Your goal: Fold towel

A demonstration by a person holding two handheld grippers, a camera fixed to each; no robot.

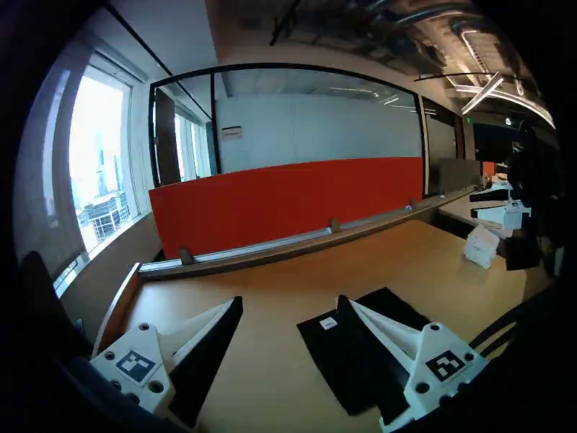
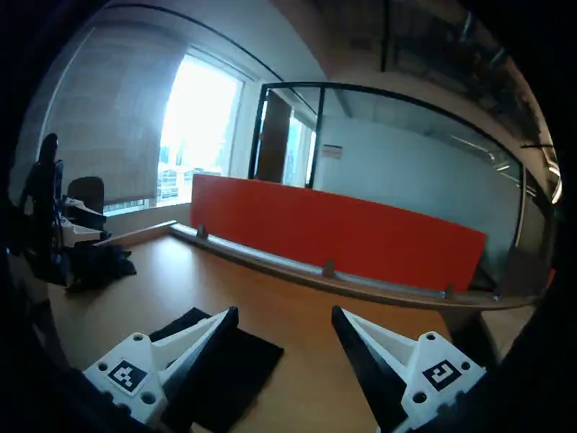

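Note:
A black towel (image 1: 386, 302) lies flat and folded on the wooden table (image 1: 274, 274), with a small white tag (image 1: 328, 323) near one corner. My left gripper (image 1: 288, 299) hangs open just above the table; its right finger reaches over the towel's edge and nothing is between the fingers. In the right gripper view the same black towel (image 2: 245, 364) lies at the lower left, partly under the left finger. My right gripper (image 2: 285, 310) is open too, over bare table (image 2: 303, 339) beside the towel.
A red divider (image 1: 288, 198) on a metal rail closes the table's far edge. White packets and dark items (image 1: 482, 245) sit at the far right. At the far left, a dark heap of cloth (image 2: 101, 267) lies beside white-and-black equipment (image 2: 76, 216). Windows run along the left.

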